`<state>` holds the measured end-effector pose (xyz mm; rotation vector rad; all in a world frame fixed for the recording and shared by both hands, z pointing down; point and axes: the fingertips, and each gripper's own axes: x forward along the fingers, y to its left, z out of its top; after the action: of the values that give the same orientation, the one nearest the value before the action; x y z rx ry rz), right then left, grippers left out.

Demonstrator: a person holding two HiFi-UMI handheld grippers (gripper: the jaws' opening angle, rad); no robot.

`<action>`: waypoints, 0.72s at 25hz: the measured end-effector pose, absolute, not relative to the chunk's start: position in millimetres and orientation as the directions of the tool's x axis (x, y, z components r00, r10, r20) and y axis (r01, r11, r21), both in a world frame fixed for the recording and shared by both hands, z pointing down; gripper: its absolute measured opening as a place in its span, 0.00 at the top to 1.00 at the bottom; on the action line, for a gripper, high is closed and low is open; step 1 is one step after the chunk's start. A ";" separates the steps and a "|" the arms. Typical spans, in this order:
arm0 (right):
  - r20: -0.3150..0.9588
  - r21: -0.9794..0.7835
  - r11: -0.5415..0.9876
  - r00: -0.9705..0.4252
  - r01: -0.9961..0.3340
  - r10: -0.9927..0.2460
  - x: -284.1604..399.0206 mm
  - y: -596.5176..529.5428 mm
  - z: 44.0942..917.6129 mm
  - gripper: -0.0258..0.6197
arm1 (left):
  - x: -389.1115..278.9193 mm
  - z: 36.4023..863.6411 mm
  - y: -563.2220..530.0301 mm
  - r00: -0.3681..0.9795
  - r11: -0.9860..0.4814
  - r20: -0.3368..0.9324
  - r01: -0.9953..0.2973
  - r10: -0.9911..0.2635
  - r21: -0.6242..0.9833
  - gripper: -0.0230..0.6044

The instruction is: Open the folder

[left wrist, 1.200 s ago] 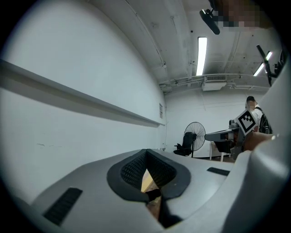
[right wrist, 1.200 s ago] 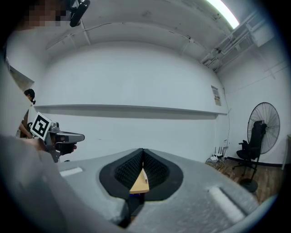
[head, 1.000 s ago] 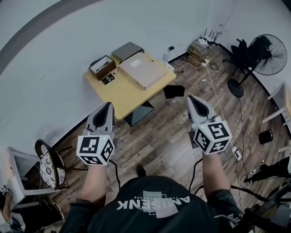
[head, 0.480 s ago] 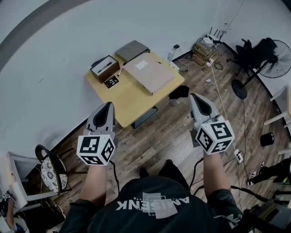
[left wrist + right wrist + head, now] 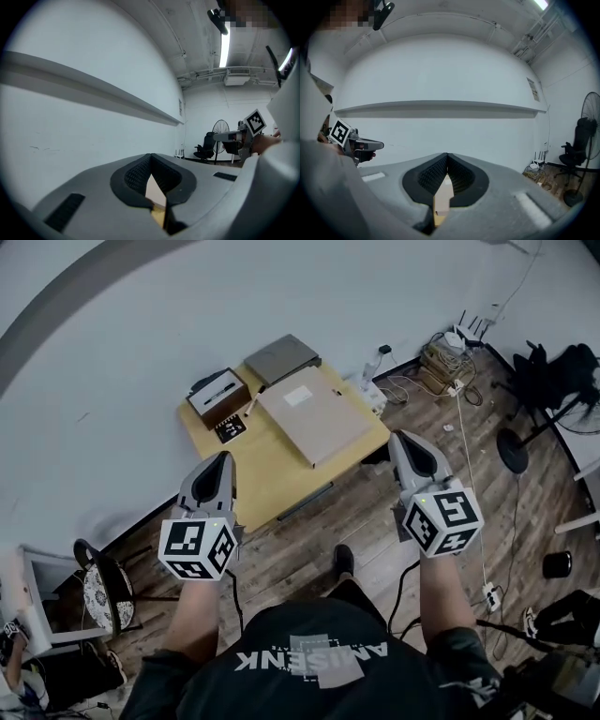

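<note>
A closed beige folder lies flat on the small yellow table against the white wall. Both grippers are held level in front of the person, short of the table's near edge. My left gripper is shut and holds nothing; it points at the table's left part. My right gripper is also shut and empty, just off the table's right corner. In the left gripper view the jaws meet, and a sliver of beige and yellow shows below them. The right gripper view has its jaws closed, the folder showing low between them.
On the table behind the folder are a dark open box, a small black marker card and a grey flat case. A chair stands at the left. Cables and a router lie on the wooden floor, with a fan base at the right.
The table and folder have drawn nearer and lower in the head view as the person walks towards them. Both grippers have stayed shut and side by side.
</note>
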<state>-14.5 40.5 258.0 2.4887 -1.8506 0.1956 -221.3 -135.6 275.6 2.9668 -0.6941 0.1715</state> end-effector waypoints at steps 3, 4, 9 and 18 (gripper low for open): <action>0.114 -0.046 -0.266 0.260 -0.963 -0.959 27.2 31.8 254.5 0.95 | -188.4 270.9 -140.5 0.876 -0.880 0.126 -0.474 -0.466 0.042 0.96; 0.111 -0.046 -0.258 0.251 -0.965 -0.961 40.9 28.4 253.5 0.95 | -177.9 269.3 -143.0 0.870 -0.873 0.124 -0.486 -0.478 0.042 0.96; 0.110 -0.037 -0.198 0.193 -0.979 -0.975 97.3 9.4 250.5 0.95 | -130.8 272.4 -151.6 0.833 -0.842 0.159 -0.540 -0.531 0.017 0.96; 0.091 -0.052 -0.124 0.119 -0.991 -0.989 165.9 -12.1 251.9 0.95 | -75.6 273.0 -160.5 0.767 -0.779 0.173 -0.627 -0.618 -0.006 0.96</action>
<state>165.9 -12.1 251.9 2.3340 -2.0649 0.1610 -75.6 -160.5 273.0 2.9035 -1.0238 0.2565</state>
